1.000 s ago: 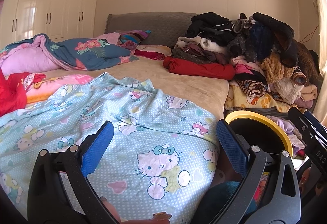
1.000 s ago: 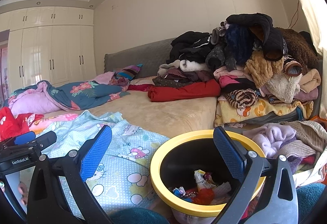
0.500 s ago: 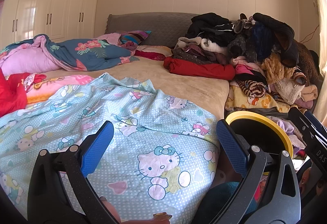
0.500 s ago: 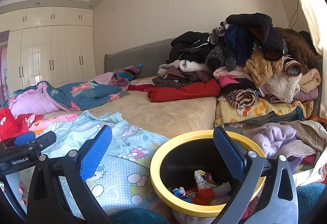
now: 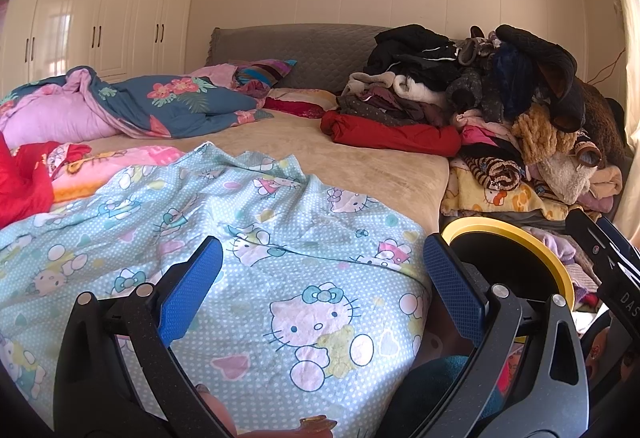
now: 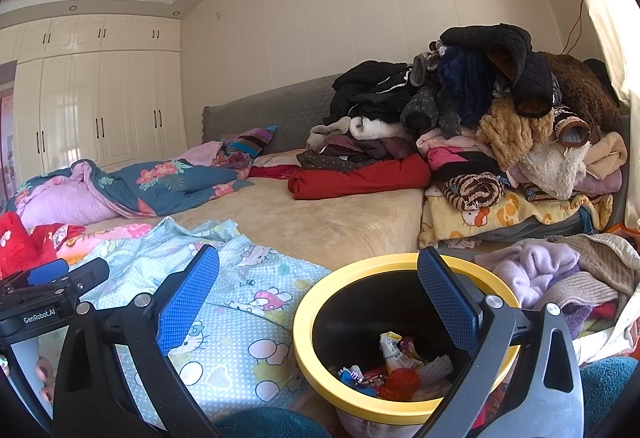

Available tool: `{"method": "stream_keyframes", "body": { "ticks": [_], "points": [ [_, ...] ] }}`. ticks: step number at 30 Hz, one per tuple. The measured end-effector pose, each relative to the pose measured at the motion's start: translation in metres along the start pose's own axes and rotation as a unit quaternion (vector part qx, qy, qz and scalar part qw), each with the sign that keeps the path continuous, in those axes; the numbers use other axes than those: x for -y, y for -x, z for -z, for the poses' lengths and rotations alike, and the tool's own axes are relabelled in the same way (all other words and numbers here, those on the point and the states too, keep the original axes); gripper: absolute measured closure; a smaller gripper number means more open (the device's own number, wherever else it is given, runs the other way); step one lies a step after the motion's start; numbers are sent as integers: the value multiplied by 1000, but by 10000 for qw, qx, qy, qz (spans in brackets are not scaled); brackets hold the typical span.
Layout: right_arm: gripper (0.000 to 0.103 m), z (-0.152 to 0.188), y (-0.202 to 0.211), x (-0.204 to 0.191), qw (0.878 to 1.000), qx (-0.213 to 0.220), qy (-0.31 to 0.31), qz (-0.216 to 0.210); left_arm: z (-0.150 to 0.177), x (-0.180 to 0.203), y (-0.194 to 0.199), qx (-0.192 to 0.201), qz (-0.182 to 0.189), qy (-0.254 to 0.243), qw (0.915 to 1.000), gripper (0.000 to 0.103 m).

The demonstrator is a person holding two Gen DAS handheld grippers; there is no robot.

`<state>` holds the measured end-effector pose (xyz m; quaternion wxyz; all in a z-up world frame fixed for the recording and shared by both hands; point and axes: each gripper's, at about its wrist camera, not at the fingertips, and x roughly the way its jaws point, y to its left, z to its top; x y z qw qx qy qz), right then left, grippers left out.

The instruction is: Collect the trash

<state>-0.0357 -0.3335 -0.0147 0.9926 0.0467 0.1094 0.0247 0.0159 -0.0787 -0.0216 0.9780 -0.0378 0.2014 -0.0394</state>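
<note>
— Left tool (image 5: 322,290)?
— Spread wide, nothing between the blue pads, hanging low over the pale blue cartoon-cat sheet (image 5: 256,238). No wrapper or scrap visible on that sheet from here.
— Right tool (image 6: 318,300)?
— Also gaping and empty, poised just above the yellow-rimmed bin (image 6: 320,294). Probably parked there because that is the drop point for anything collected.
— Inside the bin?
— Crumpled wrappers (image 6: 394,366) at the bottom: white, red, a bit of blue. So the trash in view sits in the bin already; none spotted loose elsewhere.
— Bin's position?
— On the floor, tight against the bed (image 6: 320,222) corner, beside the hanging sheet edge. Handy to both tools, likely placed so for short carries.
— Further out?
— Bare beige mattress top, a floral quilt (image 5: 176,102) bunched far left, a tall heap of clothes (image 6: 480,118) on the right side, white wardrobes (image 5: 96,18) at the back wall.
— Stage of the job, at a guess?
— Either between pickups or close to done; hard to say which, since folds of bedding could hide more.
</note>
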Motion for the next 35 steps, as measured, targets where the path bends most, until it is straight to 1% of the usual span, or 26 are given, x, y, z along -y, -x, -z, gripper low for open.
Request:
{"method": "stream_keyframes", "body": {
  "ticks": [3, 5, 17, 20, 23, 25, 26, 27, 28, 29, 30, 31, 32, 33, 34, 35],
  "points": [
    [6, 0, 0, 0, 10000, -3, 3, -2, 0, 0, 0, -1, -19, -3, 10000, 11],
    [6, 0, 0, 0, 10000, 1, -5, -4, 0, 0, -1, -9, -114, -47, 9999, 11],
    [6, 1, -2, -1, 10000, -9, -29, -25, 1, -5, -4, -69, -160, -14, 9998, 11],
    [6, 0, -2, -5, 10000, -4, -48, -85, 0, -7, -4, -31, -212, -5, 9998, 11],
    [6, -4, -7, -21, 9995, -73, 38, -303, -6, -22, -1, -18, -280, 152, 9995, 11],
    [6, -8, -13, -43, 9970, -215, 187, -718, -10, -46, 1, -48, -446, 287, 9986, 11],
    [6, -9, -19, -62, 9937, -318, 318, -1022, -11, -61, 3, -65, -577, 346, 9977, 11],
    [6, -10, -24, -83, 9888, -425, 445, -1361, -11, -87, 5, -112, -861, 479, 9951, 11],
    [6, -10, -29, -106, 9811, -557, 578, -1761, -11, -106, 6, -178, -1078, 595, 9922, 11],
    [6, -9, -34, -126, 9735, -708, 696, -2060, -9, -130, 7, -274, -1343, 761, 9876, 11],
    [6, -5, -41, -157, 9605, -964, 879, -2458, -6, -161, 9, -427, -1702, 964, 9798, 11],
    [6, 2, -47, -192, 9433, -1239, 1029, -2903, 2, -201, 10, -711, -2206, 1139, 9661, 11],
    [6, 9, -51, -222, 9269, -1488, 1137, -3251, 11, -231, 14, -834, -2551, 1290, 9546, 11],
    [6, 19, -55, -258, 9072, -1774, 1257, -3601, 17, -255, 18, -886, -2793, 1402, 9458, 11],
    [6, 34, -60, -296, 8822, -2101, 1371, -3985, 30, -286, 24, -1028, -3232, 1452, 9294, 11],
    [6, 51, -64, -336, 8509, -2557, 1608, -4298, 40, -311, 27, -1220, -3627, 1486, 9118, 11]
  ]
}}
